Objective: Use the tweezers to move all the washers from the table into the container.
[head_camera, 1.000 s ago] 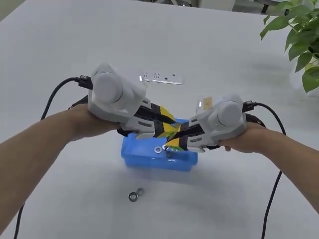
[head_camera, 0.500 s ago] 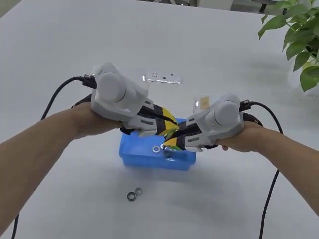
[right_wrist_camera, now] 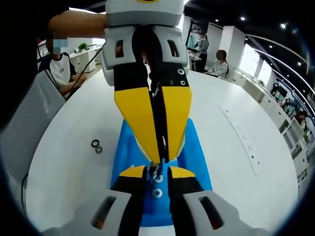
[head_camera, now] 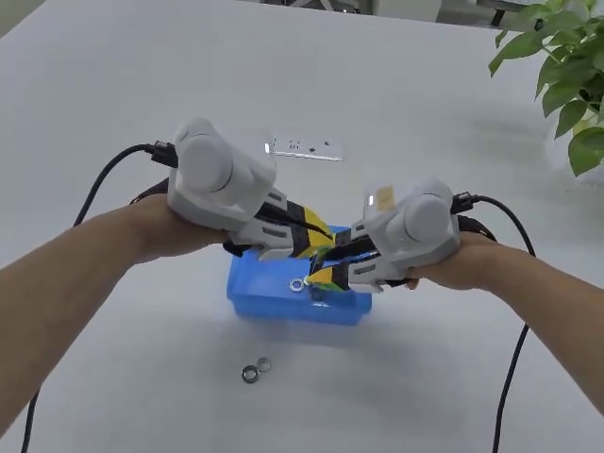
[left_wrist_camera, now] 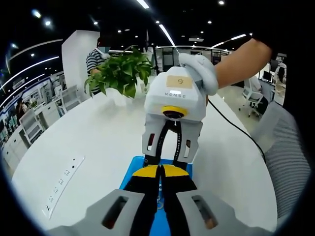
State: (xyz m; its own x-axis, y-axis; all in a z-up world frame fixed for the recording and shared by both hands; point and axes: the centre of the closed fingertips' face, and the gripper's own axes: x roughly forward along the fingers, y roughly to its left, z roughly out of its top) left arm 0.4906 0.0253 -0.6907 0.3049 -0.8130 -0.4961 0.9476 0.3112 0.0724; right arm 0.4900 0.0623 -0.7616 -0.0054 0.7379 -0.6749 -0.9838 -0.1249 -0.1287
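The tweezers (right_wrist_camera: 157,168) show as a slim metal tip over the blue container (head_camera: 283,307). Their long axis runs along the jaws of the left gripper (head_camera: 319,247), and the tip points down into the container, toward the right gripper (head_camera: 323,276) facing it. The left gripper's yellow jaws are pressed almost together, clamped on the tweezers. The right gripper's jaws stand a little apart on either side of the tip, and I cannot tell whether they touch it. Washers (right_wrist_camera: 157,178) lie in the container right under the tip, and two more (head_camera: 250,374) sit together on the surface just beside the container, on the person's side. Both grippers hover over the container, nose to nose, each held in a hand with a black cable (head_camera: 104,184) trailing off. The surface (head_camera: 425,113) is white and wide, with a white power strip (head_camera: 304,147) beyond the container and a leafy plant (head_camera: 566,85) at its far right edge. The room is an open office with ceiling lights (left_wrist_camera: 165,34), a mesh chair (left_wrist_camera: 285,147) and seated people (right_wrist_camera: 219,61).
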